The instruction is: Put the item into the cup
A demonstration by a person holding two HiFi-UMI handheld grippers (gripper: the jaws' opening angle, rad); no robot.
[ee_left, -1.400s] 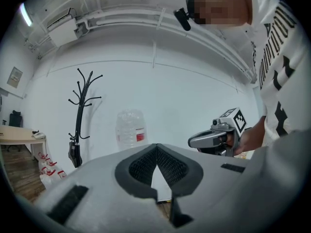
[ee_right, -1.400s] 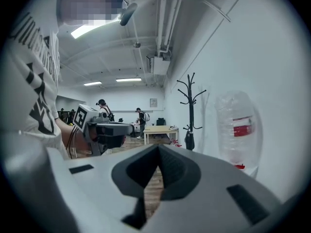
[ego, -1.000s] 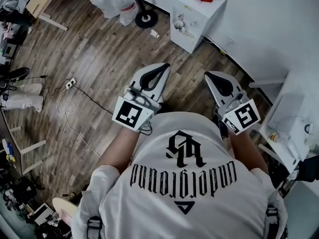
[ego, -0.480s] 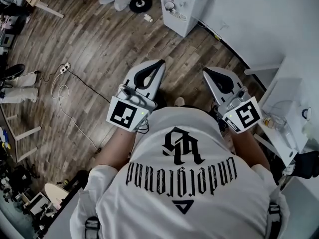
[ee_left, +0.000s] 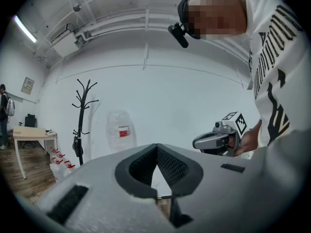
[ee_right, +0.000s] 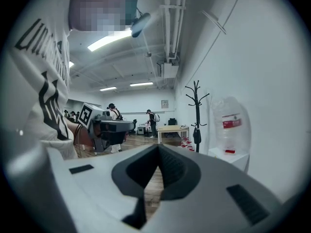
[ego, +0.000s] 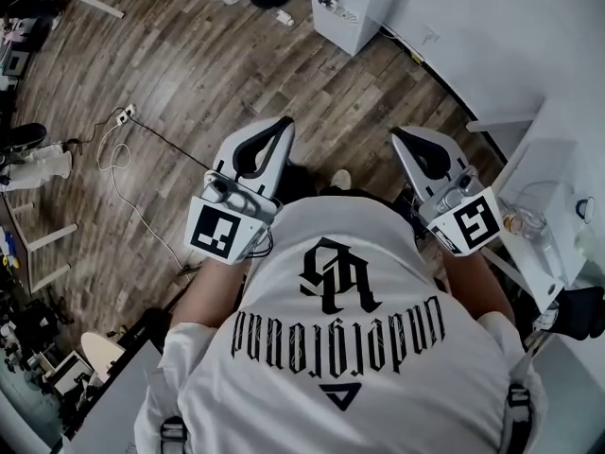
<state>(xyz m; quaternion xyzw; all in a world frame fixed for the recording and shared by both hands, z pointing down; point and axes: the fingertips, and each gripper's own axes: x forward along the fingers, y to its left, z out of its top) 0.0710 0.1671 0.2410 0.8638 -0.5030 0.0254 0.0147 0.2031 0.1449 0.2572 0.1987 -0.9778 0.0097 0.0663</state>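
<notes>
In the head view I hold both grippers out level above a wooden floor, in front of a white printed T-shirt. My left gripper (ego: 284, 123) is shut, its tips meeting with nothing between them, as its own view confirms (ee_left: 156, 147). My right gripper (ego: 399, 137) is also shut and empty (ee_right: 158, 147). Each gripper shows in the other's view: the right gripper (ee_left: 214, 141) and the left gripper (ee_right: 114, 126). On the white table (ego: 567, 149) at the right edge stands a small clear cup-like vessel (ego: 531, 225), too small to make out. I cannot pick out the item.
A white cabinet (ego: 345, 3) stands against the wall ahead. A cable with a power strip (ego: 123, 114) lies on the floor at left. A coat rack (ee_left: 81, 115), a water jug (ee_left: 120, 130) and a desk (ee_left: 31, 135) stand further off. People (ee_right: 151, 120) stand far across the room.
The floor, cabinet and cable have slid up the head view. My left gripper has drifted left and lower in it. More of the white table shows at right. Both grippers stayed shut.
</notes>
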